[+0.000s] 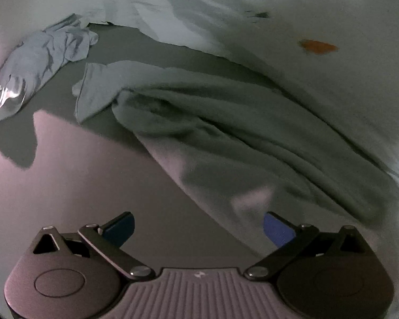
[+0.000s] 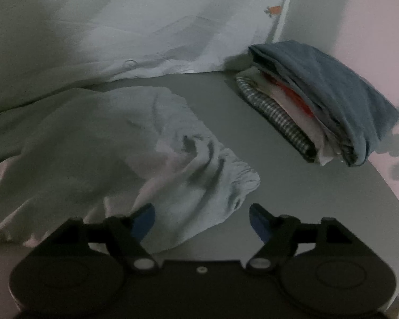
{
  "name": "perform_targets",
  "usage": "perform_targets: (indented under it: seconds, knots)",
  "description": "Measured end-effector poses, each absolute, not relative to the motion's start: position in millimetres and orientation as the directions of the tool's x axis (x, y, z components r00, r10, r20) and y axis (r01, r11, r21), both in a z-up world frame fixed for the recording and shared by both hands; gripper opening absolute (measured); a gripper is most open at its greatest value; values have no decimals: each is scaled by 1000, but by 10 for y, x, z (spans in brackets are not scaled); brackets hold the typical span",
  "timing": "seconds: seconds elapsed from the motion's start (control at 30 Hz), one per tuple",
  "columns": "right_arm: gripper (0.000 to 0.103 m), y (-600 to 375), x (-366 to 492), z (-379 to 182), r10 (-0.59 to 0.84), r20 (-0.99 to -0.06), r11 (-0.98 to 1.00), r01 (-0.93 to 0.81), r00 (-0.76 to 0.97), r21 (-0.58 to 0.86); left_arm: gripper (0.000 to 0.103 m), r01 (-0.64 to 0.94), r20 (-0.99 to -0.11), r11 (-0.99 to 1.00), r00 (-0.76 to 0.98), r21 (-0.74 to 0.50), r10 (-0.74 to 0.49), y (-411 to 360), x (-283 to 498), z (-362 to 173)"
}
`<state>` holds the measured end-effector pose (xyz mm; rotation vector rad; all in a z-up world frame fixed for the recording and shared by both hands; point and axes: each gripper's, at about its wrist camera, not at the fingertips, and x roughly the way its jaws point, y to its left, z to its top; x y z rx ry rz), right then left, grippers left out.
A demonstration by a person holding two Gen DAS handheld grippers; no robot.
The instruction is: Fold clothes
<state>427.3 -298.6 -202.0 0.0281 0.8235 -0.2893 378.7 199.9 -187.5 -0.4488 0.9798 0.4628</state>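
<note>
Both grippers wide open, nothing held. Left gripper over pale garment's edge; right gripper above its crumpled hem, likely to pinch both ends. Folded stack ahead-right, clear.

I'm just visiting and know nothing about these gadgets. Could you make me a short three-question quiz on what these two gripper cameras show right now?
1. True or false: the right gripper is clamped on the pale garment.
2. What tops the folded stack in the right wrist view? A) a blue garment B) a striped cloth C) a red towel
3. In the left wrist view, which crumpled item lies far left, apart from the pale garment?

Key
1. False: its jaws stand open, and so do those of the left gripper.
2. A.
3. The light blue cloth.
</note>
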Motion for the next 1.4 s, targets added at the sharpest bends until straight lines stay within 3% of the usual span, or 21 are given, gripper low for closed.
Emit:
perform_targets:
  seconds: [0.13,0.23,0.33,0.37,0.4,0.43,0.47,0.5,0.53,0.67,0.8,0.93,1.03,1.13,1.2,1.27,1.3,1.4]
  knots:
    - [82,-3205,4540,-2177,-273,-765,920,390,584,-31,102,-627,-871,769,441,-126,216,2447,4199,-2169]
    - [83,-3366,4704,-2288,-243,-792,901,433,560,30,101,-683,-881,704,438,-196,180,2749,4375,-2377]
    - [80,-3434,4830,-2406,-242,-810,895,445,535,27,84,-720,-866,625,481,-301,136,2876,4400,-2493]
    - [77,-3425,4849,-2435,-252,-810,896,445,529,11,61,-728,-850,612,500,-308,166,2854,4389,-2472]
    - [58,-3419,4853,-2454,-255,-811,897,442,526,6,45,-718,-834,616,524,-324,173,2822,4387,-2453]
    - [33,-3404,4844,-2468,-242,-814,903,429,529,10,17,-721,-839,620,514,-310,179,2794,4410,-2444]
    - [21,-3382,4831,-2480,-222,-816,912,410,533,20,6,-740,-848,614,486,-273,209,2764,4431,-2427]
    - [6,-3366,4807,-2464,-220,-810,916,400,544,19,6,-751,-847,606,479,-261,230,2733,4423,-2396]
    - [1,-3353,4775,-2432,-228,-797,919,394,559,13,4,-756,-843,598,485,-269,234,2721,4403,-2349]
    - [0,-3484,4544,-2020,-237,-710,913,403,663,72,3,-746,-786,596,545,-296,292,2712,4200,-1852]
    - [0,-3712,4109,-1400,-210,-576,920,360,790,158,3,-692,-654,642,658,-330,373,2567,3742,-988]
    - [0,-3839,3592,-971,-223,-480,947,305,849,100,3,-690,-570,641,691,-336,445,2435,3079,-430]
    - [2,-3915,3395,-1101,-215,-543,955,291,812,57,3,-763,-620,593,601,-257,505,2400,2700,-524]
    - [2,-3948,3343,-1505,-255,-673,951,307,694,-44,3,-845,-744,526,411,-95,527,2394,2459,-981]
    - [2,-3926,3335,-1790,-334,-737,935,307,587,-179,4,-867,-817,498,285,2,501,2419,2323,-1320]
    - [4,-3954,3296,-1926,-339,-764,931,314,549,-187,6,-869,-873,491,188,66,451,2466,2232,-1581]
    - [7,-3975,3291,-1935,-315,-773,936,317,551,-155,8,-863,-880,502,193,58,433,2455,2235,-1613]
    - [37,-3975,3402,-1888,-268,-766,947,305,584,-99,34,-835,-886,549,227,37,405,2389,2290,-1639]
